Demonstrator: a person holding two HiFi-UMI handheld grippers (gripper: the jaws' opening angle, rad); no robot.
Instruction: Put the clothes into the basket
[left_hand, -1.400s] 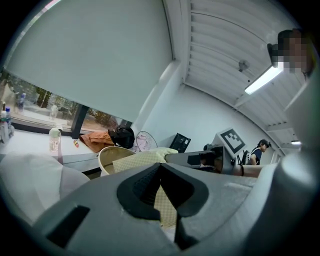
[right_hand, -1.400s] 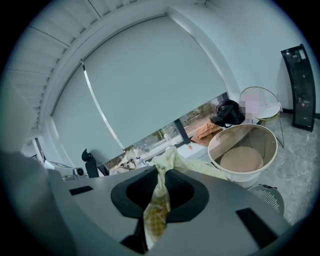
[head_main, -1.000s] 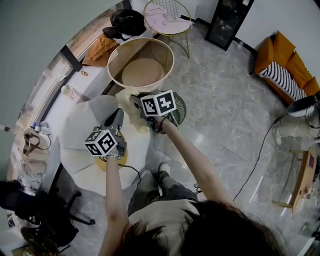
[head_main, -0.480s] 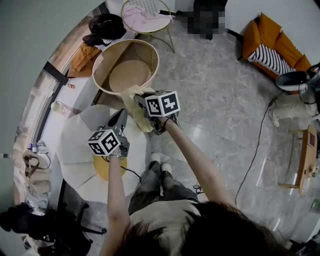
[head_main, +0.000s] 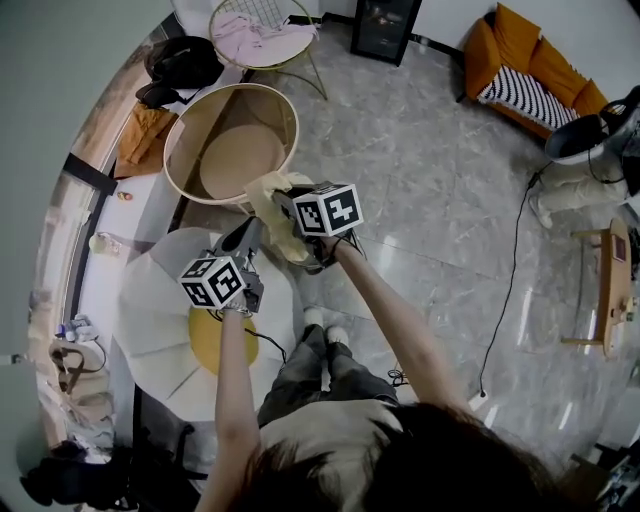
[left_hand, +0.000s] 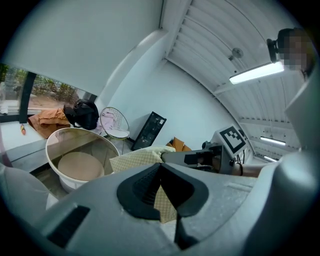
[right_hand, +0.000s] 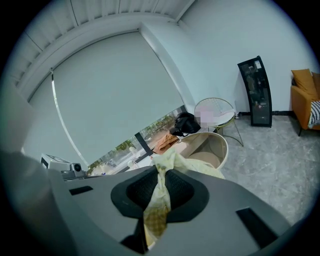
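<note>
Logging biggest first: we are seeing the grey marble floor (head_main: 430, 200) sliding across the head view, so the person is turning as well as reaching. The round white table (head_main: 150, 290) is sitting lower in the view than a second ago, and more of the yellow disc (head_main: 215, 345) at its near edge is showing. The basket (head_main: 205, 115) is standing just beyond the table, open-topped, nothing showing in it but its tan base. It has been drifting left in the view, and the wire side table (head_main: 262, 68) with pink clothes (head_main: 250, 35) on it has come fully into sight behind.

Next we are following the pale yellow checked cloth (head_main: 270, 200). It is hanging in the air between the two tongs, its upper edge overlapping the basket's near rim in the head view. Whether it is over the opening yet we cannot tell from that angle. A second ago it was lying towards the left part of that rim; now it is lying towards the right part. We are reading the carry as nearly over, with clearing the rim and letting go still to come.

On the right gripper (head_main: 285, 203) the jaws are pinching a bunched fold of the cloth, which is trailing down through them. On the left gripper (head_main: 249, 230) the jaws are closed on the cloth's other edge, checked fabric showing below the tips. Both grips and the spacing between the tongs are looking unchanged.
</note>
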